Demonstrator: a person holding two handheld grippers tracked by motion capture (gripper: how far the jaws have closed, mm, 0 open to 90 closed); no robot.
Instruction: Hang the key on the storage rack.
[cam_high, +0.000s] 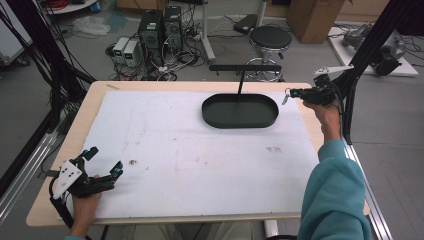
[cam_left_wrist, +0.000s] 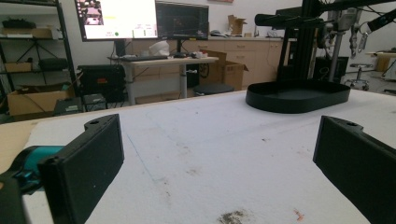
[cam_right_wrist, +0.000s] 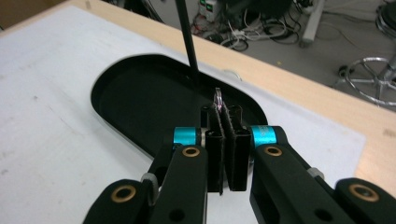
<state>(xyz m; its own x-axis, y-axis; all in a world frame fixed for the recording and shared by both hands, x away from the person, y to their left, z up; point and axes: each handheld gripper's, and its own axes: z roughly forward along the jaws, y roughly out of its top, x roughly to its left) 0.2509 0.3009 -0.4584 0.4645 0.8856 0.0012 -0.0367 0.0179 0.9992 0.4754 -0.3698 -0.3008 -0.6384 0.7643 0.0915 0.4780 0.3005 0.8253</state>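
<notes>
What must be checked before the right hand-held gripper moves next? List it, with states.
1. Right hand-held gripper shut on the small metal piece: ok.
2. How firmly the piece is held: cannot tell.
3. Black tray lies flat on the mat, nothing loose inside: ok.
4. Clearance between the piece and the thin post rising from the tray: cannot tell.
5. Left hand-held gripper open, at the near left corner, far from the tray: ok.

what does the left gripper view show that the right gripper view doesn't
Left gripper view: the open left gripper over the stained white mat, with bright monitors behind.

Right gripper view: the right gripper shut on a thin silvery ring-like piece, and a thin black upright rod.

Both: the black oval tray.
</notes>
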